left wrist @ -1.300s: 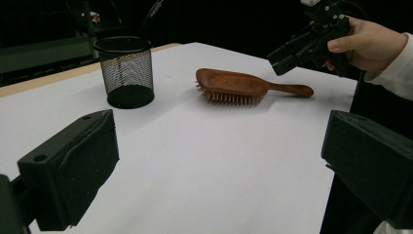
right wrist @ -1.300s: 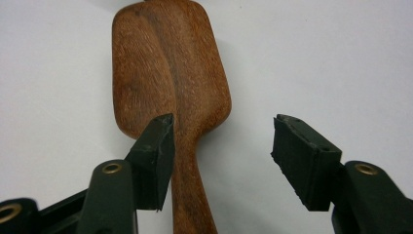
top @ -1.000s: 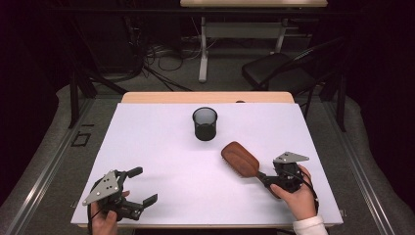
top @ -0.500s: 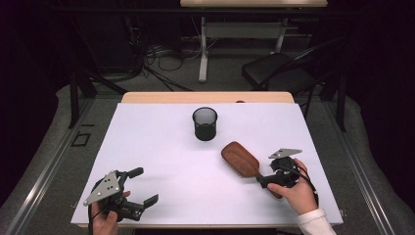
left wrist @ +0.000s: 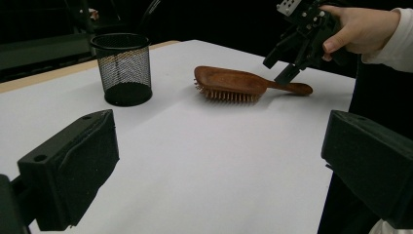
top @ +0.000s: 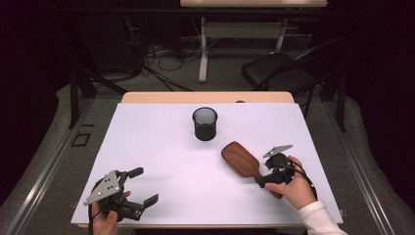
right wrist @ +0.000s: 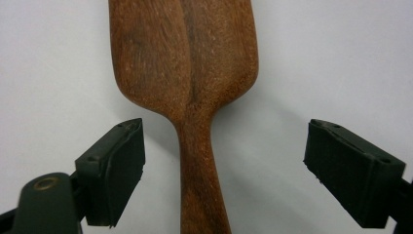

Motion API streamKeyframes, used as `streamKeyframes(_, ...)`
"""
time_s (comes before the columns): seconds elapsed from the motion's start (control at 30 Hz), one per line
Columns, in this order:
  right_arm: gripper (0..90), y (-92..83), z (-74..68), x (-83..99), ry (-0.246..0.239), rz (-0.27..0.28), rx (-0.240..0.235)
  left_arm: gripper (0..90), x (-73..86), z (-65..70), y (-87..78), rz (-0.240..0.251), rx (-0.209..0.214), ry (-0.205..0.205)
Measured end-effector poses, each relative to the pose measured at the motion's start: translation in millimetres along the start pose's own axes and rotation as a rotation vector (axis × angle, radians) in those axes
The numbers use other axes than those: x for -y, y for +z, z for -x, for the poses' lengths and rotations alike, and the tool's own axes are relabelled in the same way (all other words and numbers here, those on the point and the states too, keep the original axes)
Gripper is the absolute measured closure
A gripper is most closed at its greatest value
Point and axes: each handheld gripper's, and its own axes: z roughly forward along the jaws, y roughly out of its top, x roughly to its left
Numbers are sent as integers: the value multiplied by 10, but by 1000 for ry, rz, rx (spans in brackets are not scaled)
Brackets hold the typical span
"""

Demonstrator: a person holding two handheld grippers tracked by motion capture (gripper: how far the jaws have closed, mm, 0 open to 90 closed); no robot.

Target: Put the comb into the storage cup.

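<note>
A white table (top: pixel 161 147) with a pale wooden strip along its far edge carries two things. A black mesh cup (top: pixel 204 124) stands upright near twelve o'clock; a wooden hairbrush (top: pixel 241 160) lies bristles-down toward four o'clock, well apart.

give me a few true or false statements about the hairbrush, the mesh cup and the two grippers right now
1. The wooden hairbrush lies bristles down on the white table. True.
2. The right gripper is clamped on the brush handle. False: its jaws stand open, one on each side of the handle, with a gap on both sides.
3. The black mesh cup stands upright. True.
4. The brush sits inside the cup. False: it lies on the table beside it, apart.
5. The left gripper holds the cup. False: it is open, with nothing between its jaws, far from the cup.
</note>
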Motion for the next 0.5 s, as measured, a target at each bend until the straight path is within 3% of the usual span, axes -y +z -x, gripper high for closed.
streamKeyframes(0.5,288,-2,-17,-77,-57,-36,-30,3,1,2,11,-2,0,-1)
